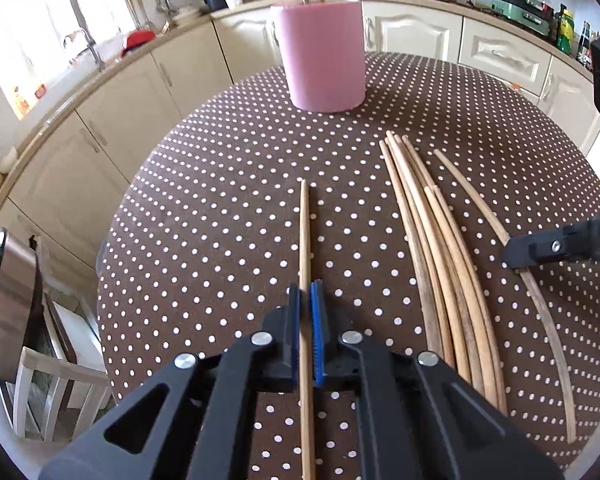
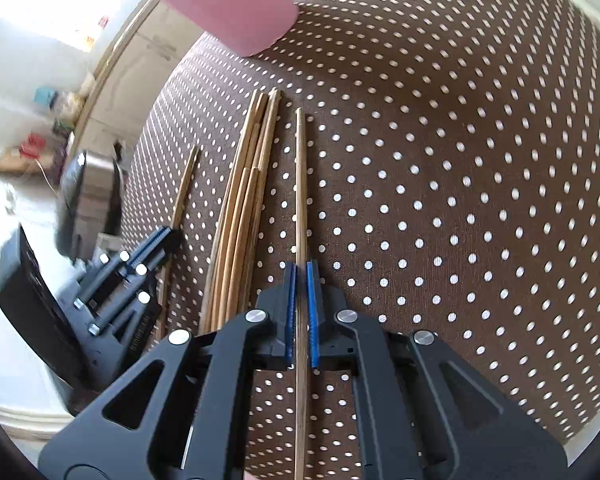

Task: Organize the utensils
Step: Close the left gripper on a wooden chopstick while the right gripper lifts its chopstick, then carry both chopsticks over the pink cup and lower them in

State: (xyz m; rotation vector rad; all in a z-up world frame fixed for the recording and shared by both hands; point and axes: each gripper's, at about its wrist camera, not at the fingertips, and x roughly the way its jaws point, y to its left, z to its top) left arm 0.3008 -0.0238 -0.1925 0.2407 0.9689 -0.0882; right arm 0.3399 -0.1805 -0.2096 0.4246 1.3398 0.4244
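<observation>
We are holding two black grippers with blue pads, both pointing down at a round table [image 1: 228, 208] covered in a brown cloth with white dots. Our left gripper [image 1: 305, 292] is pinching a single wooden chopstick [image 1: 305, 224] between its closed pads, and that stick is running straight ahead toward a pink cup [image 1: 322, 56]. Our right gripper [image 2: 301, 270] is likewise clamping a lone chopstick [image 2: 300, 184], its pads pressed against the thin shaft. The pink cup is standing upright at the far side of the table, with two chopsticks already poking up out of it. Nearer to us than the cup, and to its right in the left camera, a loose bundle of chopsticks [image 1: 432, 248] is lying flat on the cloth. The left gripper's stick is lying left of that bundle, the right gripper's stick right of it. Beyond the cup, cream kitchen cabinets [image 1: 416, 32] are lining the wall.
</observation>
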